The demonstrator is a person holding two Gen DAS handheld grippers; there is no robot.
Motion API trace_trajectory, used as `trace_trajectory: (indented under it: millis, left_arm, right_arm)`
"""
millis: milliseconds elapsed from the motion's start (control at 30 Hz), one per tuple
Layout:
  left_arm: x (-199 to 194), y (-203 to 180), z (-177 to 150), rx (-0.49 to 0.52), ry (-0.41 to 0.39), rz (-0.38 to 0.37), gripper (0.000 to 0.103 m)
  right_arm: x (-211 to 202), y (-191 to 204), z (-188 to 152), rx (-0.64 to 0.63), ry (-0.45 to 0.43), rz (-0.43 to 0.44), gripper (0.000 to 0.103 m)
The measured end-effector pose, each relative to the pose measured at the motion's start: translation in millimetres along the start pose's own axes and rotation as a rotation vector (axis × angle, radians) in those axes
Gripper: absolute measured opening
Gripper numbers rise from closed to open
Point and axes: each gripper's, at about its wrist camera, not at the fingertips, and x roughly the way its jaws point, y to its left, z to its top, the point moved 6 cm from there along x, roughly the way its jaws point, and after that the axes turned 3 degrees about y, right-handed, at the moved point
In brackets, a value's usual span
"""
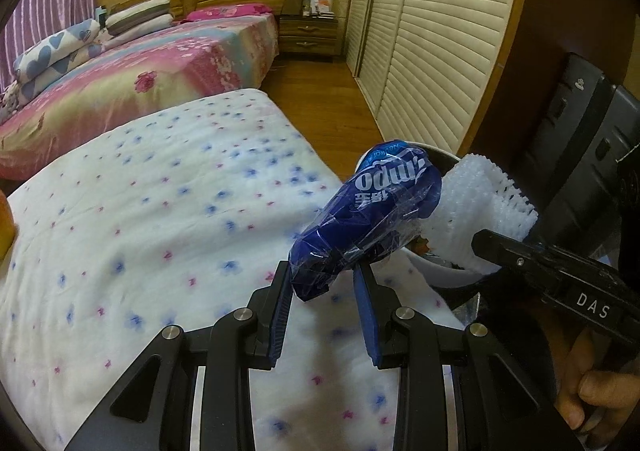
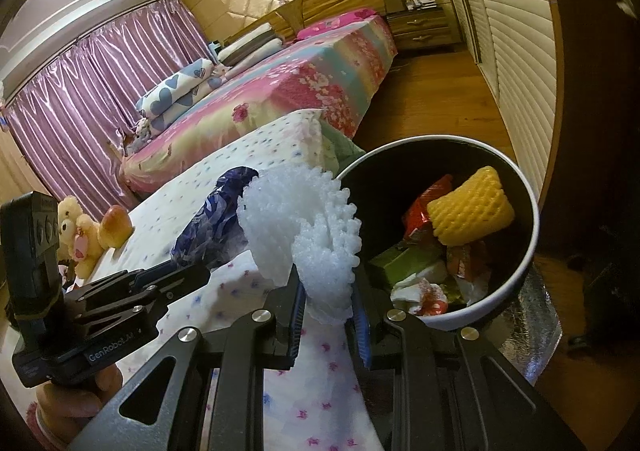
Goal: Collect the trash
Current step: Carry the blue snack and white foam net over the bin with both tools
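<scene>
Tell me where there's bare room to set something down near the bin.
The quilt is bare from the left gripper across to the pink bed. It's crowded at the bin, half full, with the blue wrapper and white foam net held beside it.

Support: white quilt with small blue and pink flowers, spread flat.
On it, far edge: cream teddy bear and orange-brown plush toy, close together.

A white quilt dotted with blue and pink flowers spreads beneath the tool. Beyond it lies a bed in pink floral sheets, backed by purple curtains. Plush teddy bears sit far left.
</scene>
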Motion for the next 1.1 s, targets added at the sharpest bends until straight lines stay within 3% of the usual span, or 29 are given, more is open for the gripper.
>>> trace_trajectory:
  millis: [1100]
  left_arm:
    - [26.2,-40.7,19.6,0.062,0.018,-0.014,0.03]
  right_arm:
    - [-8.7,-36.3,5.8,0.054,-0.02,-0.058,0.022]
